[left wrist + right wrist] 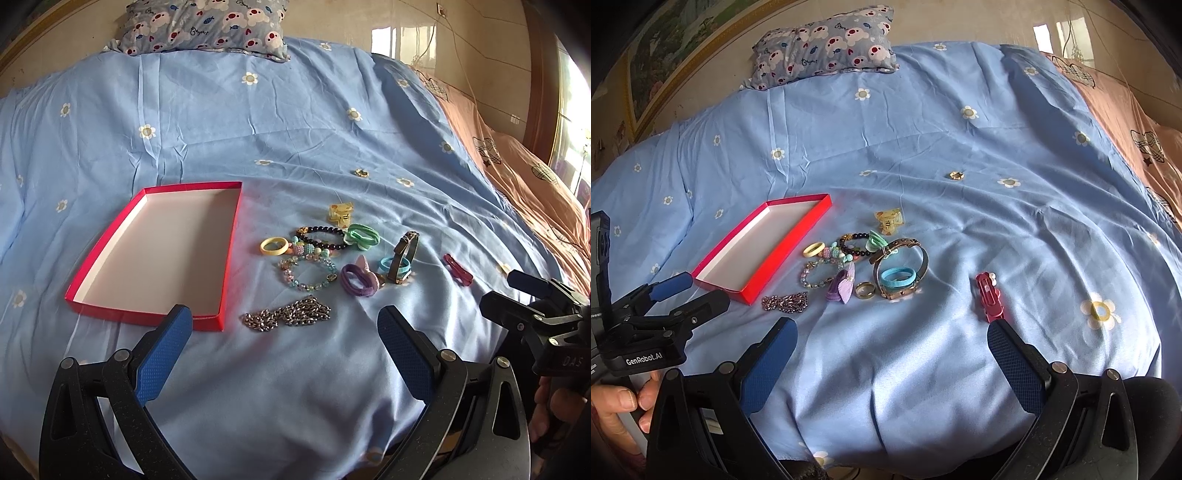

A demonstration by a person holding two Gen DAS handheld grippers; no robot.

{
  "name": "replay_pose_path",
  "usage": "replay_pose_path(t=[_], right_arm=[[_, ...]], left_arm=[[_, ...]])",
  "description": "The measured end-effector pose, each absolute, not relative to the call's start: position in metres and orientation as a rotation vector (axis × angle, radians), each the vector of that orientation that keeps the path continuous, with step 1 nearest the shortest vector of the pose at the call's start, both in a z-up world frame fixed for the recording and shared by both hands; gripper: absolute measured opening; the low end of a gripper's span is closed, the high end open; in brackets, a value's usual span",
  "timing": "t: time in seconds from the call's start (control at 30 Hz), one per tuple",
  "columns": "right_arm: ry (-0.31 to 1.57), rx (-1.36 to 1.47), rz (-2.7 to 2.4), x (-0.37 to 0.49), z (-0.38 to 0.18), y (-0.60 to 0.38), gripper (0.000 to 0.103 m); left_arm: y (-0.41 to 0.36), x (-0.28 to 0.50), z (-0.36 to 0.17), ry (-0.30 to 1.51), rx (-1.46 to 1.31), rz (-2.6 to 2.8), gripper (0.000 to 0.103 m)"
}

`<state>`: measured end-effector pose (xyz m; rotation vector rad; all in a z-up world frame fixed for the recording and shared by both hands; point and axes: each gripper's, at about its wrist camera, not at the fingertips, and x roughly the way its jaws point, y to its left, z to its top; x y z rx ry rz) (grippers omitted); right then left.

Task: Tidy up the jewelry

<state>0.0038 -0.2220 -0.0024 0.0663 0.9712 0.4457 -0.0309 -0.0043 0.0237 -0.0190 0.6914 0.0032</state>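
Shallow red cardboard tray with white inside point(155, 251) sits on the blue flowered bedsheet point(295, 122), nothing in it. All jewelry lies loose on the sheet just right of the tray: one silver metal chain point(287, 317) beside the tray's near corner, one yellow plastic ring bangle point(273, 245), three beaded bracelets — one dark bead bracelet point(325, 236), one pastel chunky bead one point(310, 250), one clear crystal bead one point(308, 275). One yellow claw hair clip point(340, 213), three hair ties: green point(362, 236), blue point(394, 264), purple point(357, 283). One wristwatch with metal band point(901, 269), one plain metal ring point(865, 290), one red hair clip point(988, 295) apart to the right, one small gold ring point(361, 172) alone, farther up the bed. Left gripper point(284, 328) spread wide, holding nothing, hovering near the chain. Right gripper point(892, 341) also spread wide and holding nothing, its right fingertip near the red clip. One patterned pillow point(827, 44) at the bed head.
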Motion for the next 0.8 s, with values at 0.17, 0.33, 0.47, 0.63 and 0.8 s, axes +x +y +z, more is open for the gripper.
replay_pose_path(t=[0.17,0.33,0.47,0.63,0.8], right_arm=[[0.97,0.069,0.448,0.004,-0.003,-0.223,0.103],[0.971,0.07,0.448,0.004,-0.003,-0.222,0.103],[0.97,0.072,0.45,0.004,-0.003,-0.222,0.103],[0.971,0.076,0.452,0.004,-0.004,-0.223,0.103],[0.972,0.074,0.43,0.011,-0.007,-0.231,0.102]], left_arm=[[-0.004,-0.032,0.024,0.69,-0.018,0.003,0.101],[-0.004,-0.032,0.024,0.691,-0.019,0.003,0.101],[-0.004,-0.032,0.024,0.691,-0.019,0.002,0.101],[-0.005,-0.029,0.024,0.701,-0.029,-0.018,0.101],[-0.01,-0.012,0.024,0.729,-0.063,-0.085,0.101]])
